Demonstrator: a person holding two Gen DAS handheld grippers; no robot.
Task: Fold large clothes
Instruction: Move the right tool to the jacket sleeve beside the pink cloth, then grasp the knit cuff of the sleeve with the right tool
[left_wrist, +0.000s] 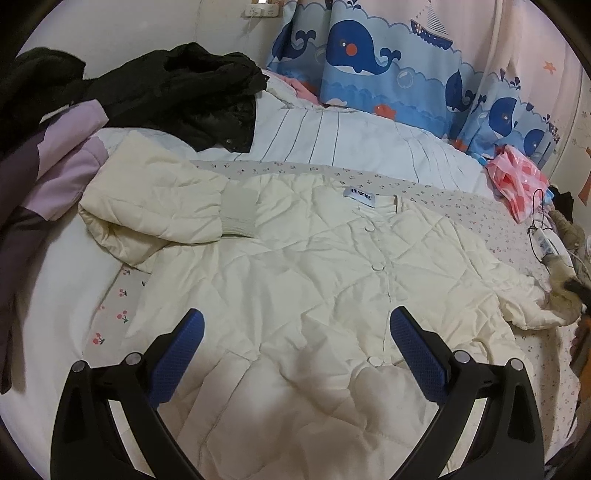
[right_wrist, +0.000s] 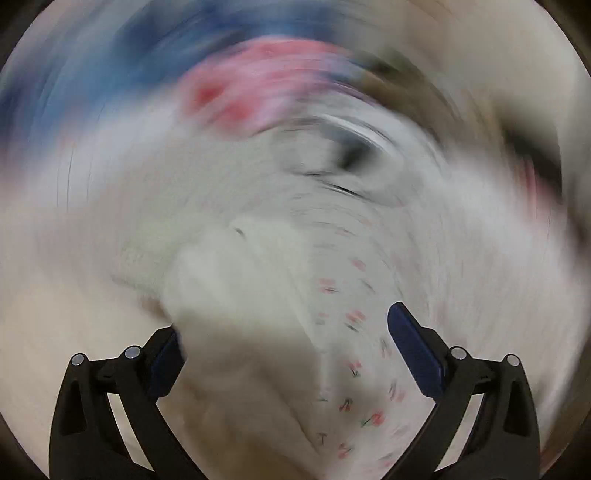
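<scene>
On the bed (left_wrist: 461, 218), the cream jacket (left_wrist: 295, 280) lies front-up with its nine-o'clock sleeve (left_wrist: 155, 206) already folded inward; the left gripper (left_wrist: 295, 332) hovers over its hem, fingers released. The right gripper (right_wrist: 284, 332), badly blurred, is spread too, pale cloth against its left finger, so the three-o'clock sleeve likely comes next.

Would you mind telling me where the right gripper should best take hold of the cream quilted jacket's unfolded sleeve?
Grip the cream quilted jacket at the cuff end of its outstretched sleeve, coming from the jacket's outer side, probably. That sleeve lies flat and extended on the floral bedsheet, while the other sleeve is already folded across the chest.
</scene>
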